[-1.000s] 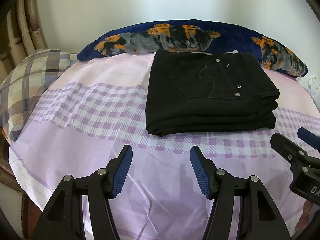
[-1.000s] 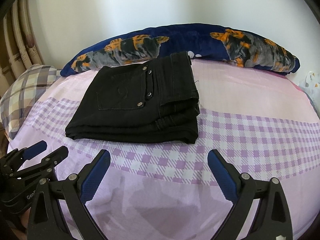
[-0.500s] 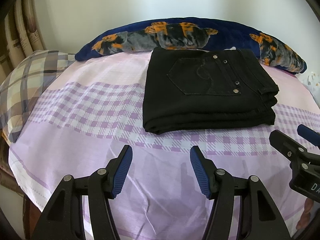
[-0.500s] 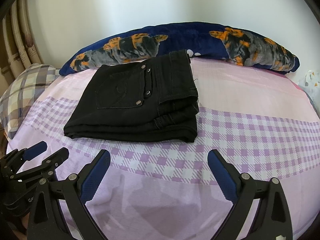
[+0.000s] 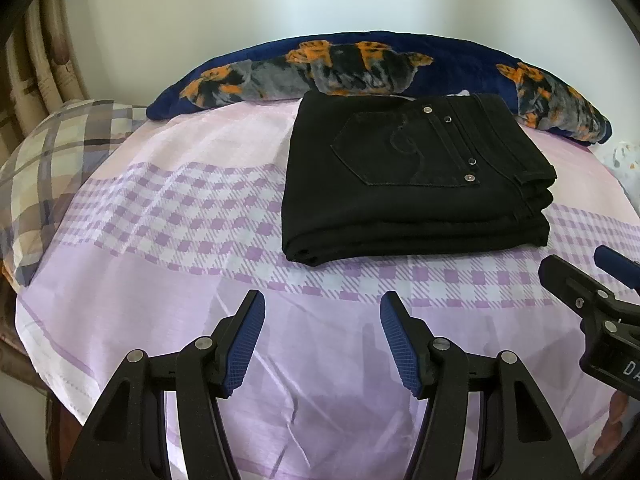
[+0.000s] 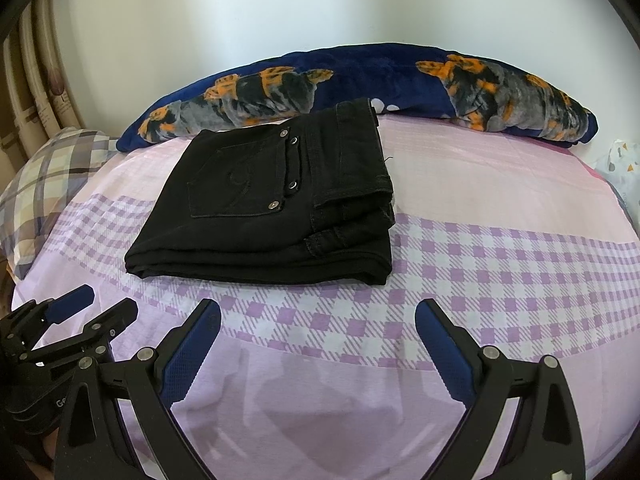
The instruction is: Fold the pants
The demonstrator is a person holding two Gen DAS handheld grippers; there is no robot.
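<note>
Pants folded on the bed, both claws hanging back empty
The black pants point(image 5: 412, 184) sit in a neat stack, pocket side up, on the purple-checked sheet point(image 5: 168, 216), far edge touching the blue blanket point(image 5: 360, 64); the left claw point(image 5: 322, 340) and right claw point(image 6: 318, 344) hover near us, jaws parted wide, nothing between them, well short of the pants, with a plaid pillow point(image 5: 48, 168) off left

Pants point(image 5: 404, 196) underside: hidden; inner folded layers show only as stacked edges.
Blanket point(image 6: 400, 72) lower edge: covered behind the pants.
Plaid pillow point(image 5: 52, 160): cut off at the left edge.
Right gripper point(image 5: 584, 276) in left view: cut by the right edge; lettering on its body partly legible only.
Patterned item point(image 6: 624, 160): too little visible to identify.
</note>
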